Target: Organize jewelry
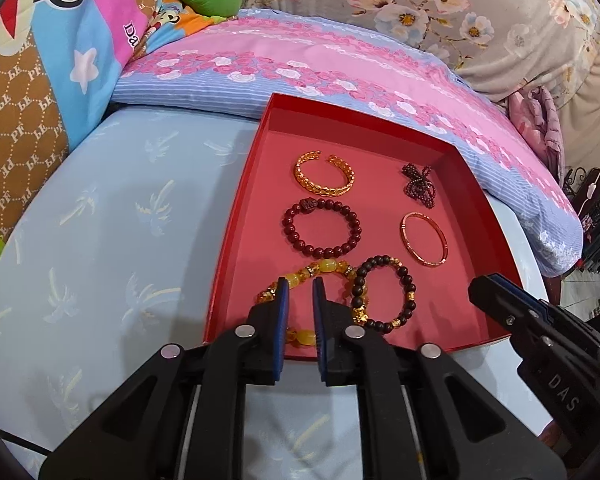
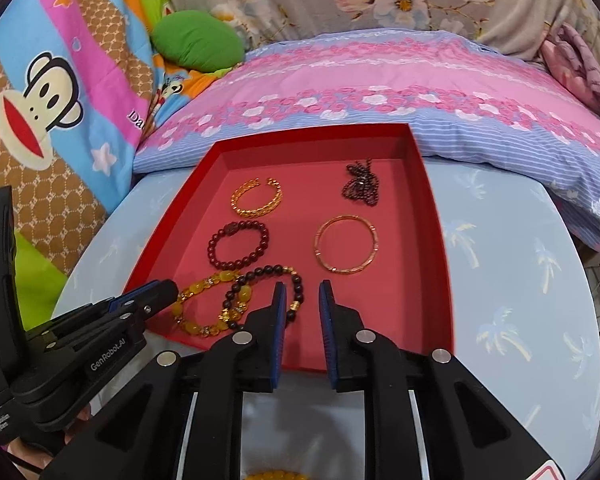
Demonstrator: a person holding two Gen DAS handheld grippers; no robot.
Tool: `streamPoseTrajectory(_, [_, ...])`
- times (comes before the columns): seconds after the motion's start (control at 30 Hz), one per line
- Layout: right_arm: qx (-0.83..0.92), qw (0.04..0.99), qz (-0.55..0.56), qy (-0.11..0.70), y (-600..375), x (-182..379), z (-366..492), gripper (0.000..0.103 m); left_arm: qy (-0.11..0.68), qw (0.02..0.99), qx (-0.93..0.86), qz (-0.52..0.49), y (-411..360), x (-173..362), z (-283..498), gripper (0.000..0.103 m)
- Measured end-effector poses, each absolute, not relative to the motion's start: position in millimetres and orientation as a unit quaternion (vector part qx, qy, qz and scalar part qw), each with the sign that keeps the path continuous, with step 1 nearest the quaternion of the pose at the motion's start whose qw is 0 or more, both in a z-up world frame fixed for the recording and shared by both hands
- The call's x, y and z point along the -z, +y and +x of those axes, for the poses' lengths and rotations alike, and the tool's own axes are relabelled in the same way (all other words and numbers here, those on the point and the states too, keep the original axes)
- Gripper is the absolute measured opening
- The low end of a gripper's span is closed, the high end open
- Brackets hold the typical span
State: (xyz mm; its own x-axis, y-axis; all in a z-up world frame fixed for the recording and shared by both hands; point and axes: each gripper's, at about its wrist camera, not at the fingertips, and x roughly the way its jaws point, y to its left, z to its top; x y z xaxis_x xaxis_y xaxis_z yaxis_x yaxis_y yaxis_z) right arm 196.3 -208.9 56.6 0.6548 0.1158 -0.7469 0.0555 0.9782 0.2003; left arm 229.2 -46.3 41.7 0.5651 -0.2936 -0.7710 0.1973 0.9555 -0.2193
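Bracelets are sitting 6 in red tray [image 2: 436, 216]; both grippers [image 1: 300, 284] [image 2: 302, 288] hovering slightly apart, empty. Next: untangling overlapped yellow bracelet [image 2: 204, 304] & dark one [image 2: 268, 280].

Bright, even indoor light, soft shadows, sharp centre, strong fisheye bending and dark corners.

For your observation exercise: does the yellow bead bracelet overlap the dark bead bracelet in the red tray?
Yes, the yellow bead bracelet crosses the dark bead bracelet at their adjoining sides in the red tray.
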Motion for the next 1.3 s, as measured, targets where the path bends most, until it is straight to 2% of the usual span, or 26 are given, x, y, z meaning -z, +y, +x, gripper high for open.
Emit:
streamPoseTrajectory(0.03, [-0.019, 0.904, 0.104, 0.414, -207, -56, 195, 0.019, 0.443, 0.885, 0.136, -0.053, -45, -43, 228, 0.026])
streamPoseTrajectory(0.1, [-0.020, 0.906, 0.101, 0.411, -204, -58, 191, 0.025, 0.435, 0.889, 0.130, -0.051, -42, -48, 225, 0.034])
streamPoseTrajectory(0.13, [-0.019, 0.907, 0.099, 0.409, -203, -58, 189, 0.029, 0.431, 0.892, 0.129, -0.048, -42, -50, 223, 0.034])
streamPoseTrajectory(0.3, [-0.018, 0.909, 0.097, 0.405, -202, -63, 172, 0.033, 0.418, 0.899, 0.129, -0.040, -39, -62, 212, 0.034])
streamPoseTrajectory(0.43, [-0.016, 0.910, 0.102, 0.401, -204, -65, 151, 0.041, 0.416, 0.899, 0.131, -0.044, -37, -65, 199, 0.038])
streamPoseTrajectory(0.87, [-0.017, 0.893, 0.094, 0.441, -198, -31, 80, 0.042, 0.439, 0.888, 0.138, -0.032, -29, -44, 132, 0.038])
streamPoseTrajectory(1.3, [-0.003, 0.893, 0.072, 0.445, -195, -19, 53, 0.041, 0.456, 0.880, 0.133, -0.016, -6, -27, 78, 0.040])
